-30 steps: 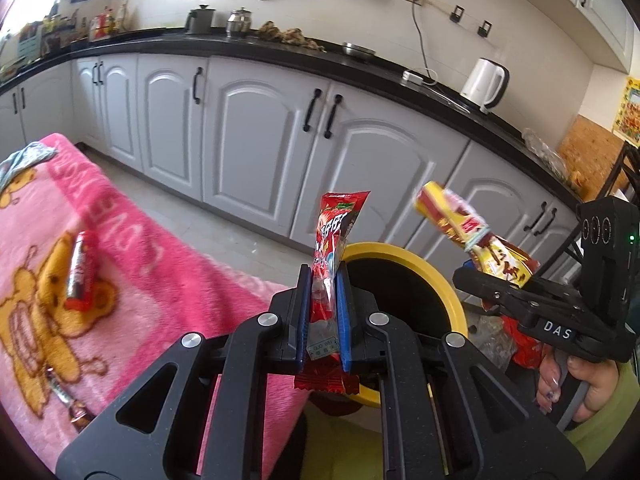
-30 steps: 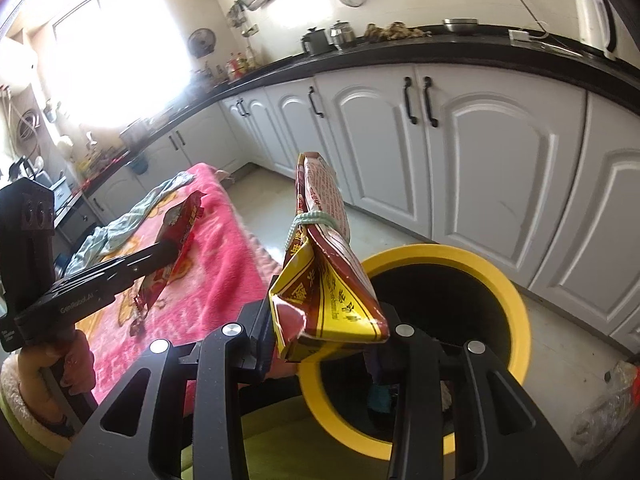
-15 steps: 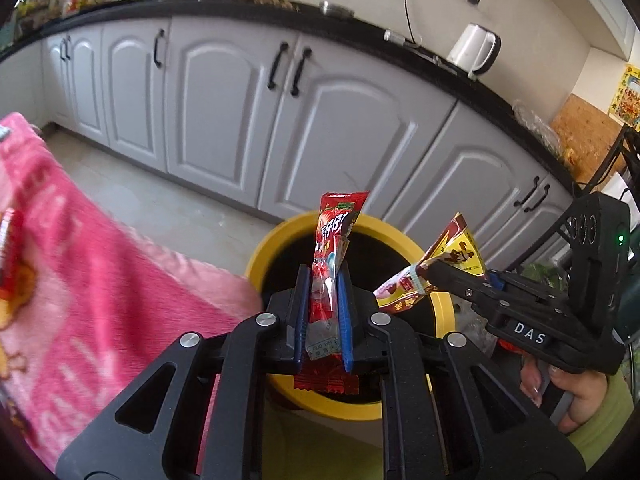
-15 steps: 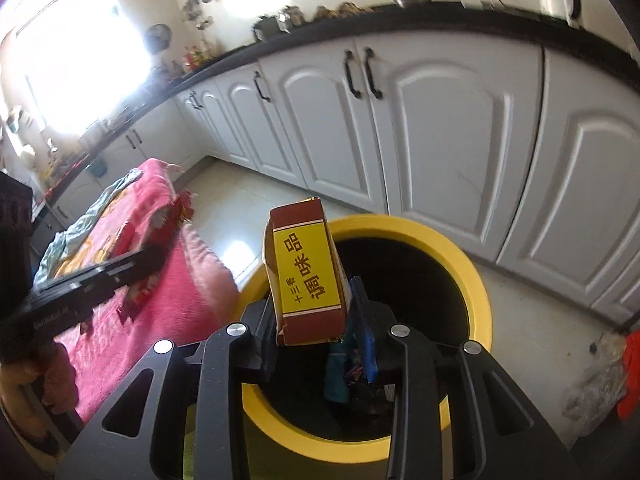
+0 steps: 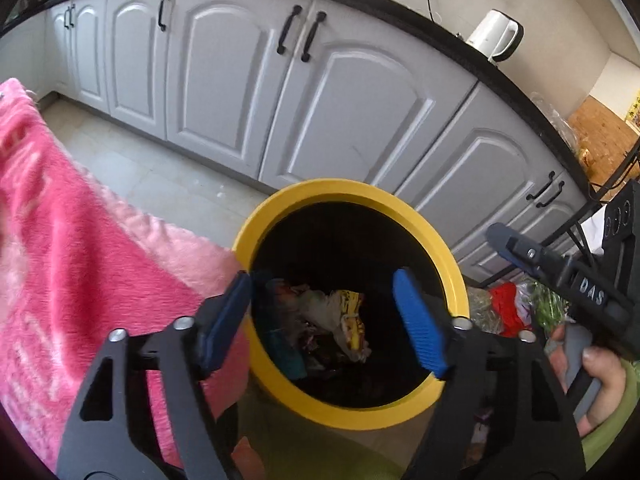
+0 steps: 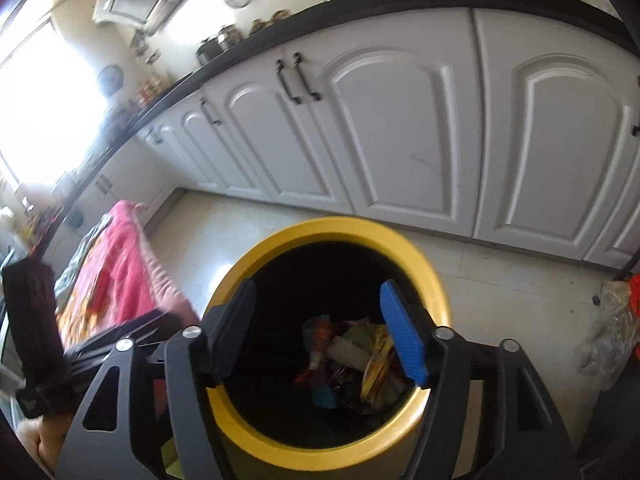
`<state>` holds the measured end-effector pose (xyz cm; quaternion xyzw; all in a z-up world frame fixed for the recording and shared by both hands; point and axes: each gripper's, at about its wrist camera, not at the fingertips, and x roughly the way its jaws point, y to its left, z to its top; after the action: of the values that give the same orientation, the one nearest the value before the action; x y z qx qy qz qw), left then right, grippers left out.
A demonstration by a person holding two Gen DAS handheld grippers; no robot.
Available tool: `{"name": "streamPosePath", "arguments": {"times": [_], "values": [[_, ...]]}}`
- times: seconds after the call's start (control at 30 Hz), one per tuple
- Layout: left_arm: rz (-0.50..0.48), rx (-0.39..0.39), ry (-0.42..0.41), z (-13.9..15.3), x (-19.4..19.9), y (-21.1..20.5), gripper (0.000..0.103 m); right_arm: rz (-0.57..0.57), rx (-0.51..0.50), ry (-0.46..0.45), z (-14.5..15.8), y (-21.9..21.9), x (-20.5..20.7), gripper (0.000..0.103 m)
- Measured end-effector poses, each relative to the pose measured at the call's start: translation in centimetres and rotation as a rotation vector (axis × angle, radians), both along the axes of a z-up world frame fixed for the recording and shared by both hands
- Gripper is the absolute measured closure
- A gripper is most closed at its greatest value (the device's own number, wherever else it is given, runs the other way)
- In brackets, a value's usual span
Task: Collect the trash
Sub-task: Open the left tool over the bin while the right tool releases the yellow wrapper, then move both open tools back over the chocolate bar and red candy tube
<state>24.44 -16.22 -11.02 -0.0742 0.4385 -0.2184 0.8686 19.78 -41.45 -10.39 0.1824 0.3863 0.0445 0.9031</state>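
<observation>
I see the white cabinets behind, the pink blanket to the left, and the yellow-rimmed bin directly below both tools. My left tongs are released, jaws spread wide above the bin mouth. My right tongs are likewise released and carry nothing. The trash wrappers lie piled at the bin bottom.
</observation>
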Motion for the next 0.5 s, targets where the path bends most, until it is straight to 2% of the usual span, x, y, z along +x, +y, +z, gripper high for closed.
{"name": "streamPosePath", "arguments": {"times": [0.07,0.17,0.23,0.5], "values": [[0.017,0.020,-0.024,0.6,-0.4,0.8,0.020,-0.020,0.005,-0.009,0.3,-0.4,-0.1,0.034],[0.046,0.034,-0.048,1.4,-0.9,2.0,0.011,-0.028,-0.007,-0.037,1.1,-0.2,-0.2,0.027],[0.067,0.053,-0.066,1.9,-1.3,2.7,0.011,-0.022,-0.015,-0.047,1.3,0.3,-0.3,0.022],[0.132,0.103,-0.112,3.3,-3.1,4.7,0.011,0.050,-0.049,-0.051,1.9,2.9,-0.6,0.017]]}}
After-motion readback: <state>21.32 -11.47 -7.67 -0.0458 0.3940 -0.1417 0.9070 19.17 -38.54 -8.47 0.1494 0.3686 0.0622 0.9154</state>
